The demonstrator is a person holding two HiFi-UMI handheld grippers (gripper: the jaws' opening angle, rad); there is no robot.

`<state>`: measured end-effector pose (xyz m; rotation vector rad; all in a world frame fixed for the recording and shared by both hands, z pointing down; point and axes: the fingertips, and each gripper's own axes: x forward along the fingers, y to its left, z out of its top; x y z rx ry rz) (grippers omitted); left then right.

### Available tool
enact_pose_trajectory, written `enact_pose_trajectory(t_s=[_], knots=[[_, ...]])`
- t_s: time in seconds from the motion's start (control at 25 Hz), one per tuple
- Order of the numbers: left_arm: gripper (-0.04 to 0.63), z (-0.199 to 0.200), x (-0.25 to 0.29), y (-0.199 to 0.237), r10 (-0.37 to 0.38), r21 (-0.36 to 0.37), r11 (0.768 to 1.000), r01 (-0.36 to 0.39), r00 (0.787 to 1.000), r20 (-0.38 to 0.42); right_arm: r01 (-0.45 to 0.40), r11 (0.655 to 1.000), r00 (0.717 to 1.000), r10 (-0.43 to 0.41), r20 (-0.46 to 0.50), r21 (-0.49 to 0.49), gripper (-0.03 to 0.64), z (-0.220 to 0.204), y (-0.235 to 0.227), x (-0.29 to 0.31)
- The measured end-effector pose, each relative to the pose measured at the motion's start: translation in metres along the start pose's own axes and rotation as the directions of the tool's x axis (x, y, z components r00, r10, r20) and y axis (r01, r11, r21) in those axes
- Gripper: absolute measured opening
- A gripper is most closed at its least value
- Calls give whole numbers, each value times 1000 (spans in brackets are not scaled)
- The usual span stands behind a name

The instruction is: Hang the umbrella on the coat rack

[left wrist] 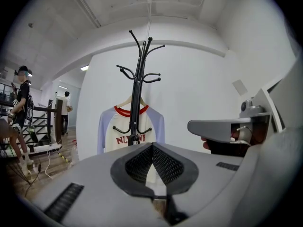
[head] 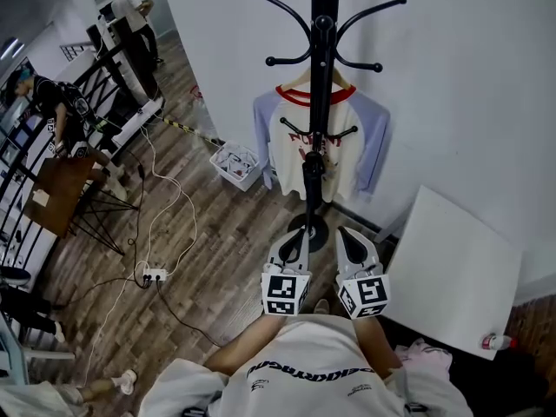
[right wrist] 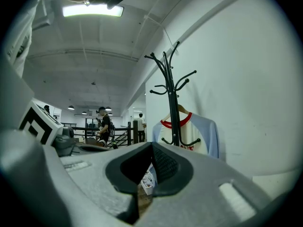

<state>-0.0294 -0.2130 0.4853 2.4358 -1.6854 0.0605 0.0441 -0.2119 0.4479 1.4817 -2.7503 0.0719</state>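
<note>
Two grey handheld claws side by side: left gripper (head: 298,235) and right gripper (head: 347,234), both clenched, nothing between jaws. Just ahead of both tips: black metal coat rack (head: 324,24). Dark folded umbrella (head: 311,181) seems hung against its pole, fronting white-and-lilac raglan shirt (head: 287,146).

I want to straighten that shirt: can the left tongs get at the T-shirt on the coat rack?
Probably yes. The left tongs, shut and empty, face the coat rack with nothing between them. Only the rack itself crosses the T-shirt mid-front, leaving its sides free.
</note>
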Motion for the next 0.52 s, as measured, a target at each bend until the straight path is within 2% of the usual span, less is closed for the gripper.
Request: enact_pose_trajectory(t_s=[0.24, 0.52], knots=[[-3, -4, 6, 5, 0, 16, 1000, 0, 1000, 4, 4, 1000, 1000, -4, -2, -4, -3, -4, -3, 6], [-3, -2, 12, 8, -5, 2, 1000, 5, 1000, 22, -2, 1000, 1000, 2, -3, -15, -3, -4, -3, 14]])
